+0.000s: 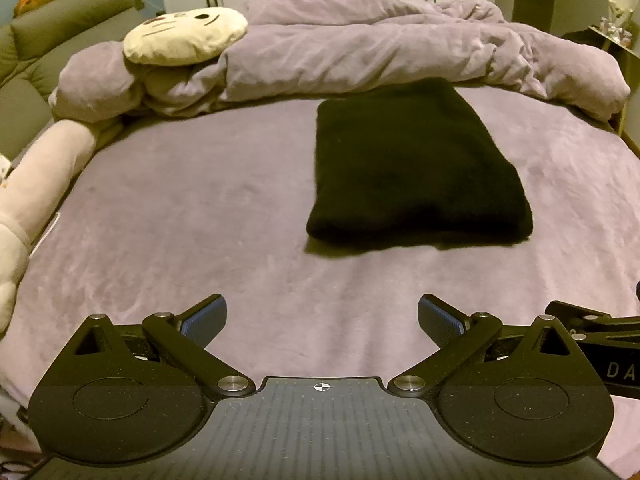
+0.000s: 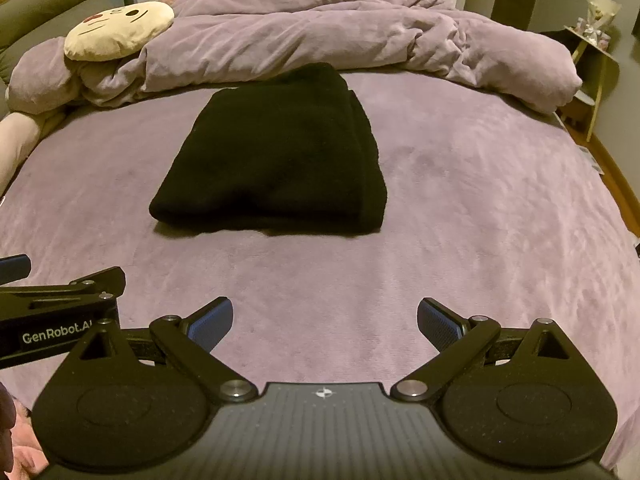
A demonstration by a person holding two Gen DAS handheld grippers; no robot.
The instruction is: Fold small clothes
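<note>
Right now, through the left wrist view, my left gripper (image 1: 322, 316) fills the bottom of the frame with its blue-padded fingers (image 1: 204, 320) spread wide and nothing between them, hovering over the purple bed sheet (image 1: 180, 208). Right of centre lies the black garment (image 1: 412, 164), folded into a thick, neat rectangle flat on the sheet, well apart from my fingertips. Behind it, across the upper part of the frame, a crumpled purple duvet (image 1: 360, 48) runs from side to side, and at the upper left a cream cushion with a drawn face (image 1: 184, 34) rests on it. A pale bolster (image 1: 44, 176) runs along the left edge, and my other tool pokes in at the lower right. Through the right wrist view, my right gripper (image 2: 325, 320) sits at the bottom, likewise spread wide and holding nothing. The same black garment lies left of centre in the middle of the frame, its layered fold edges showing along its right side. At the lower left edge, part of the left gripper's body is visible, with "GenRobot.AI" printed on it.
</note>
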